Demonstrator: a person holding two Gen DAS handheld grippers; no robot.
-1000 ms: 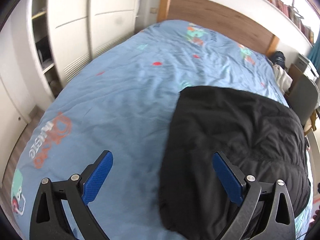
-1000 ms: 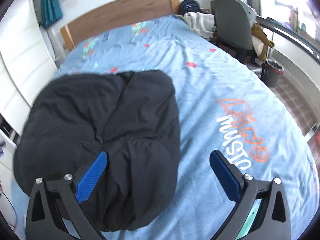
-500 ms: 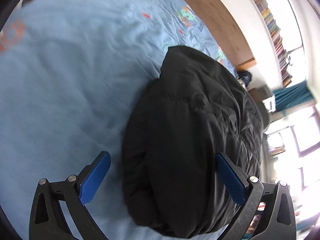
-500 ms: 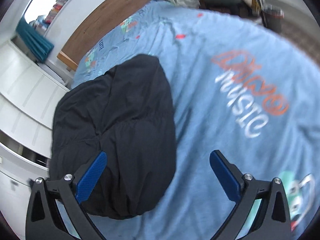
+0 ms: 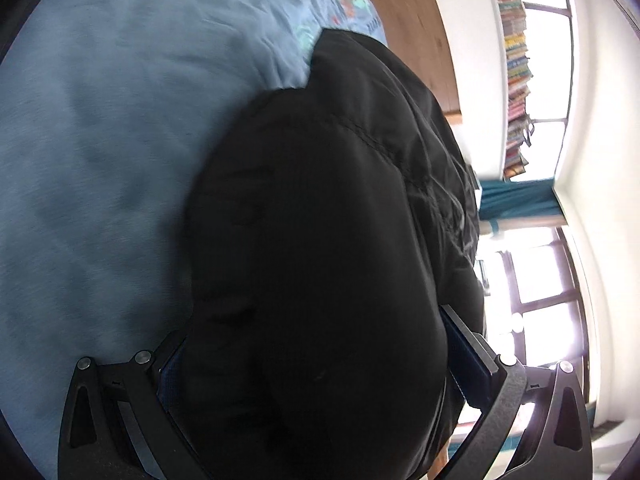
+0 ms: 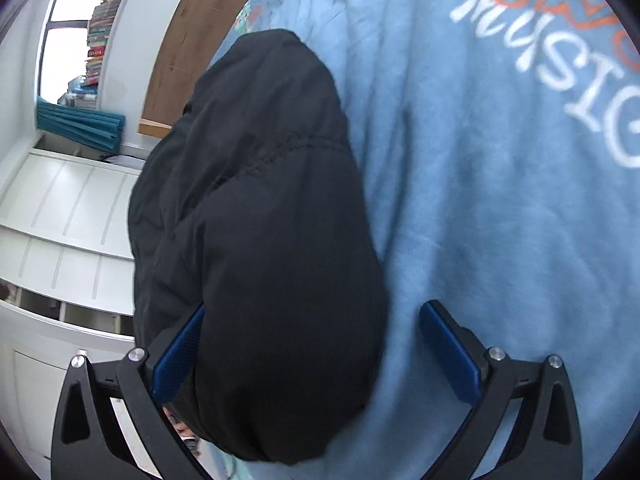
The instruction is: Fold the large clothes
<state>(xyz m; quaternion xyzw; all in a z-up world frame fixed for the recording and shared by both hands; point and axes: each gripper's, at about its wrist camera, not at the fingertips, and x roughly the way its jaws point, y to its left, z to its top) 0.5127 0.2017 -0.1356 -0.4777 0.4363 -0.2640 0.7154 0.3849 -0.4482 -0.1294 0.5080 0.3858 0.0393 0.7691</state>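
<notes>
A black padded jacket (image 5: 320, 220) lies folded into a thick bundle on the blue bed cover (image 5: 100, 160). My left gripper (image 5: 320, 368) is open and low over the bundle's near end. The bulk fills the gap between its blue pads (image 5: 468, 364), and the left pad is mostly hidden by cloth. In the right wrist view the jacket (image 6: 260, 200) runs away from me. My right gripper (image 6: 312, 354) is open and straddles its near end, which lies against the left of the two pads (image 6: 176, 356). The right-hand pad stands over bare cover.
The blue cover (image 6: 500, 200) carries a white and orange MUSIC print (image 6: 560, 60). A wooden headboard (image 5: 412, 32) stands at the far end. White wardrobe doors (image 6: 72, 208), a teal curtain (image 5: 516, 200), book rows (image 5: 516, 60) and a bright window (image 5: 532, 280) surround the bed.
Both grippers have rolled sideways and come down close to the jacket's near end. The bundle now sits between the fingers of each. The jaws stay equally wide apart.
</notes>
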